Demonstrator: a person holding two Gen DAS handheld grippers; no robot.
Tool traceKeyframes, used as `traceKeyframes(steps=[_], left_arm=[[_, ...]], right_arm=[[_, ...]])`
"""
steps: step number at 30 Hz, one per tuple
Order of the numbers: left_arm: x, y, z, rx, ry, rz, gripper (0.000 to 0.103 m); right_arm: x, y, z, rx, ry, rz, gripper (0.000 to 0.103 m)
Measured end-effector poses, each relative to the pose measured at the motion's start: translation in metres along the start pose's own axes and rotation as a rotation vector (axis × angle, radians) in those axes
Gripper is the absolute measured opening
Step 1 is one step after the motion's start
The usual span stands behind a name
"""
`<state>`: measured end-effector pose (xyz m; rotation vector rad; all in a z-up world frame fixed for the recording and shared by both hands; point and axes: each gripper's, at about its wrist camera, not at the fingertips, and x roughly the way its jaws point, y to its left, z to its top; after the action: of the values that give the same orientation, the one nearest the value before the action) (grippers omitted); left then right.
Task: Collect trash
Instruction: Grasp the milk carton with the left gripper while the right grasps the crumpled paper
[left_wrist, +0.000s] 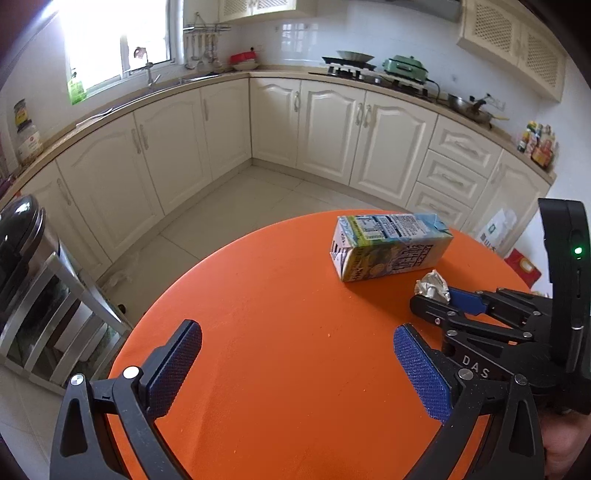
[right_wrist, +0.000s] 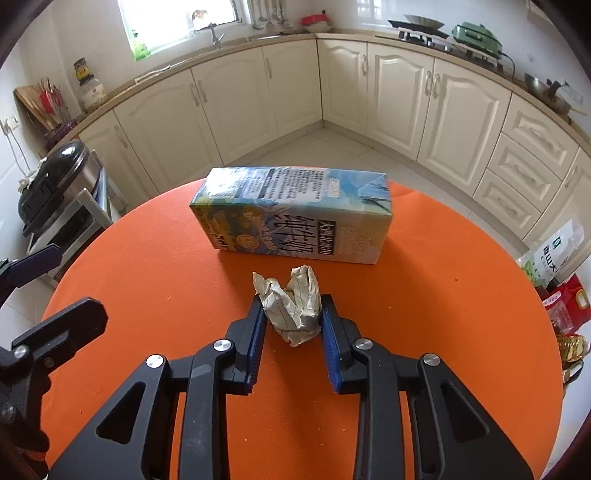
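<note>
One milk carton (right_wrist: 291, 214), one paper wad (right_wrist: 291, 306) pinched in right tool (right_wrist: 292, 317); left tool (left_wrist: 295, 369) wide open, empty

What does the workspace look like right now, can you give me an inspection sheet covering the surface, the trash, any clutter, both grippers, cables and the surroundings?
Surface: round orange table, a few small crumbs on it.
Job's things: milk carton lying on its side; crumpled paper wad just in front of it, apart from it.
Clutter: nothing seen on the table besides these.
Grippers: right gripper closed on the paper wad, pads against both sides; left gripper open and empty over bare table.
Cables: black cord from the green cooker on the counter.
Surroundings: cream kitchen cabinets; steel pedal bin beside the table; bags on the floor.
</note>
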<state>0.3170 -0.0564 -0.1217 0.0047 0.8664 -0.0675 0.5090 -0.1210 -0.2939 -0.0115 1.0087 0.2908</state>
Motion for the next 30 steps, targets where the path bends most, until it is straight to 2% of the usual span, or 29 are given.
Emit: traceKeyframes(steps=[5, 9, 15, 17, 21, 22, 23, 24, 26, 28, 30], left_arm=[[0.036, -0.017, 0.033, 0.139, -0.001, -0.039, 0.102], [0.076, -0.018, 0.057, 0.201, 0.011, -0.074, 0.102], [0.129, -0.022, 0.078, 0.351, 0.024, -0.124, 0.102], [0.147, -0.025, 0.086, 0.409, 0.035, -0.155, 0.102], [0.178, -0.022, 0.106, 0.513, 0.035, -0.264, 0.1], [0.183, -0.019, 0.11, 0.523, 0.034, -0.291, 0.095], [0.189, -0.014, 0.116, 0.521, 0.042, -0.321, 0.078], [0.195, -0.01, 0.12, 0.509, 0.059, -0.345, 0.066], [0.203, -0.005, 0.128, 0.489, 0.07, -0.339, 0.045], [0.204, -0.003, 0.129, 0.481, 0.075, -0.345, 0.039], [0.196, -0.008, 0.122, 0.482, 0.06, -0.351, 0.038]], right_arm=[[-0.012, -0.016, 0.002, 0.045, -0.015, -0.003, 0.028], [-0.015, -0.022, 0.004, 0.065, -0.017, -0.022, 0.028], [-0.016, -0.033, 0.004, 0.101, -0.01, -0.067, 0.028], [-0.018, -0.038, 0.003, 0.116, -0.005, -0.091, 0.028], [-0.023, -0.049, 0.0, 0.136, 0.004, -0.131, 0.028], [-0.024, -0.051, -0.001, 0.139, 0.006, -0.137, 0.028], [-0.025, -0.053, -0.002, 0.14, 0.007, -0.144, 0.028], [-0.027, -0.055, -0.003, 0.14, 0.008, -0.149, 0.028], [-0.029, -0.057, -0.006, 0.146, 0.012, -0.152, 0.028], [-0.034, -0.06, -0.01, 0.155, 0.01, -0.149, 0.028], [-0.04, -0.061, -0.014, 0.16, 0.005, -0.146, 0.028]])
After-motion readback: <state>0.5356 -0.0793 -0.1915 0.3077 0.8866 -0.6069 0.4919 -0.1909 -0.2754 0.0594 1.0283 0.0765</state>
